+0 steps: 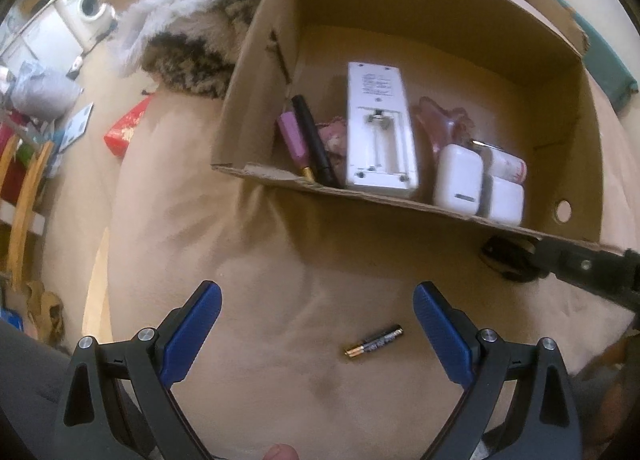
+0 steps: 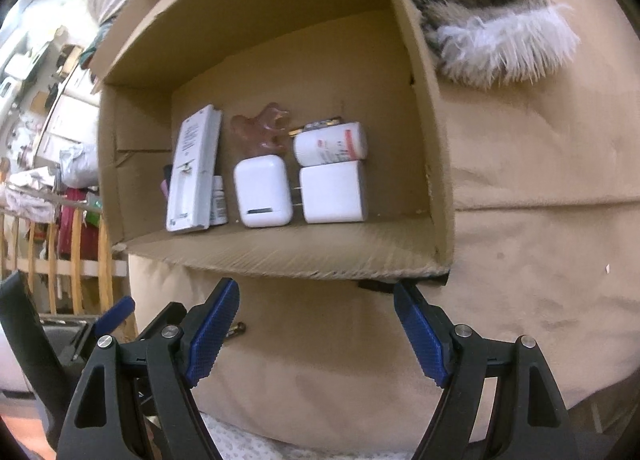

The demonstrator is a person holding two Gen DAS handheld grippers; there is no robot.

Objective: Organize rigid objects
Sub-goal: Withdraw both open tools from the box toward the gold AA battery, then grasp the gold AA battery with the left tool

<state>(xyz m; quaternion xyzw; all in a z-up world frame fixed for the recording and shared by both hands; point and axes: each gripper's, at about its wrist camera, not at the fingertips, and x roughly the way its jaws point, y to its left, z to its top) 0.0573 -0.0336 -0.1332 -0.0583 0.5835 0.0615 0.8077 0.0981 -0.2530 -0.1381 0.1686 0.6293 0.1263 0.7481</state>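
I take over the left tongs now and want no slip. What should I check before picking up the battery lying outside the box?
1. Left tongs open: ok.
2. Battery between the blue fingers: ok, nearer the right one.
3. Battery free of clutter on the beige cover: ok.
4. Fingers square across the battery: not ok, it lies at a slant.
5. Free floor in the cardboard box: ok, at the right end beyond the white charger.
6. Right tongs clear of the battery: ok, open and empty.
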